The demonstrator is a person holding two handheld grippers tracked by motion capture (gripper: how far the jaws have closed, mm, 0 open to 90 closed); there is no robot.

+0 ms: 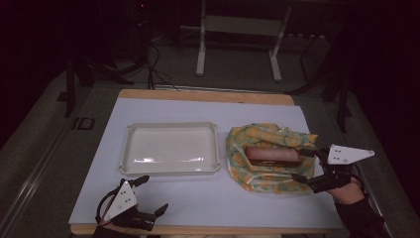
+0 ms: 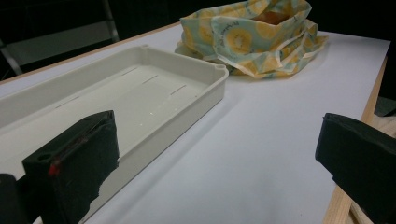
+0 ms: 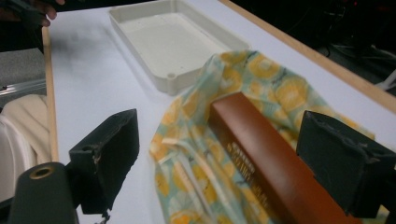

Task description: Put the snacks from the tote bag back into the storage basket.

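Brown box (image 1: 273, 155), long and shiny with gold letters on its side, lies in the middle of a soft cloth bag (image 1: 257, 176) printed with yellow lemons on pale green. The bag sits on the right part of the white table top (image 1: 208, 198), just beside a shallow cream plastic tray (image 1: 171, 148).

From the high view I see my right gripper (image 1: 303, 164) at the right end of the box, one jaw on each side of that end, with the hand (image 1: 349, 191) behind it. The right gripper view (image 3: 215, 158) gives me the close look: the jaws stand wide apart, the box runs up between them, and they hold nothing. I cannot tell if the right-hand jaw touches the box. That view also shows the gold letters and the folds of the bag under the box.

My left gripper (image 1: 153, 196) sits low at the near edge of the table, well apart from the bag. The left gripper view (image 2: 215, 154) shows its jaws wide open over bare table, with the tray wall (image 2: 187, 109) just beside one jaw and the bag far off.
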